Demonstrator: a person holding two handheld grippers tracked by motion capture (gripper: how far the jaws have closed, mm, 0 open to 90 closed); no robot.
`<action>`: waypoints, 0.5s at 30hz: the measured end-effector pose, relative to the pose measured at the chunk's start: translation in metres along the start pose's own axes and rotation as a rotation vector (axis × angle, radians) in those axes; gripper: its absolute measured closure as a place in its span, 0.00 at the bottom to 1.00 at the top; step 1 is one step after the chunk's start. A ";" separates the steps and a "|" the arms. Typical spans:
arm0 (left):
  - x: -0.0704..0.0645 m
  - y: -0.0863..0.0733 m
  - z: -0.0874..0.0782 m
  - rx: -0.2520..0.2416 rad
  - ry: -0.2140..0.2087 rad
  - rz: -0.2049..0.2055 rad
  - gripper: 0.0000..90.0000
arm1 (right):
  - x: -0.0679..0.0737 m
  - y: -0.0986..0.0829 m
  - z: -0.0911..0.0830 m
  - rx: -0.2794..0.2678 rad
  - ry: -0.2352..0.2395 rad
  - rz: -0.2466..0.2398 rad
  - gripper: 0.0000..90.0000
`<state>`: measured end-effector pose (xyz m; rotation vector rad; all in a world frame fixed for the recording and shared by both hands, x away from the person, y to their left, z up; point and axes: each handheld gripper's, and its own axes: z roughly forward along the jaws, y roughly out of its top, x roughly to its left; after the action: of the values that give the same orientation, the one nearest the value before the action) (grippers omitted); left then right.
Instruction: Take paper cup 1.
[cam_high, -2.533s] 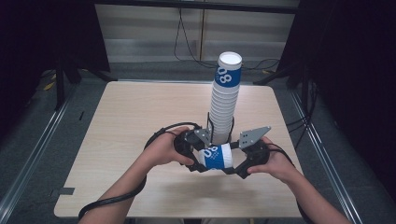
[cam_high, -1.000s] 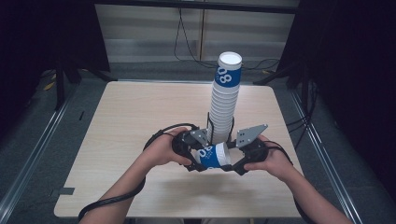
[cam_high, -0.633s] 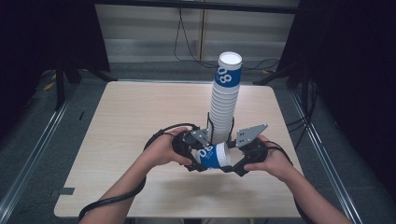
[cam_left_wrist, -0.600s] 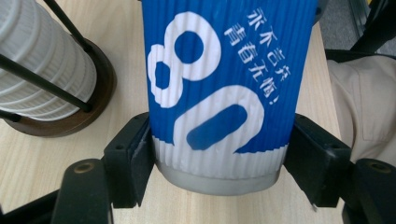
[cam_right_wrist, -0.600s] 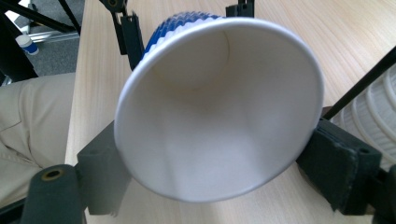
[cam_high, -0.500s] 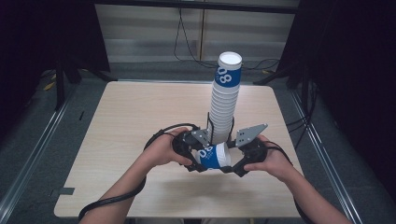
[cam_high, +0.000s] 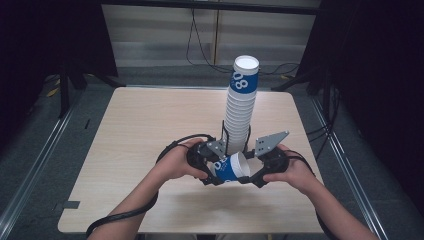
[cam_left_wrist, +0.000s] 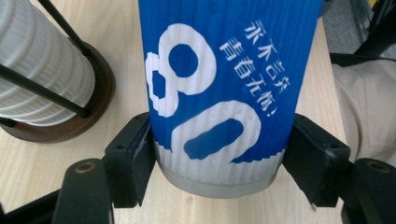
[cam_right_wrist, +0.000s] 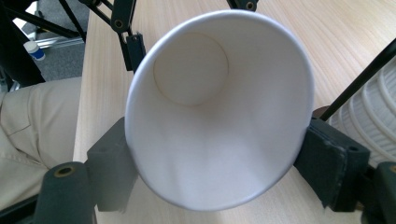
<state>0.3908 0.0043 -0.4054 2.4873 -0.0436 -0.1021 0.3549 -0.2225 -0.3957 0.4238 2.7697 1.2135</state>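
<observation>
Low in the frame's centre, just below the stack (cam_high: 241, 107): cup (cam_high: 230, 168) on its side above the worktop (cam_high: 145, 120), left tool (cam_high: 212, 167) clamped on its base, right tool (cam_high: 252, 172) on its rim. Risks: crushed rim from squeezing; toppled stack from a nudge.

left gripper (cam_high: 212, 167): black body; grey perforated three-cornered plate on top; black cable looping back past the forearm
right gripper (cam_high: 255, 172): black; grey three-cornered plate with holes; black cable
fingers (cam_left_wrist: 128, 165): black blocky pads; round screw holes near the base
clothing: beige trousers (cam_right_wrist: 28, 140); bare forearms
</observation>
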 end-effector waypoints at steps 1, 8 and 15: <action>0.000 0.000 0.001 -0.007 -0.005 -0.004 0.34 | 0.000 0.000 -0.001 0.002 0.000 0.002 0.24; 0.000 0.001 0.007 0.000 -0.010 0.002 0.34 | 0.002 0.003 -0.003 0.002 -0.001 -0.018 0.23; 0.000 0.000 0.006 -0.019 0.003 -0.030 0.31 | 0.000 -0.001 -0.004 0.011 -0.003 0.005 0.24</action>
<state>0.3900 0.0007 -0.4104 2.4698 -0.0041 -0.1103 0.3538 -0.2260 -0.3939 0.4335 2.7761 1.1976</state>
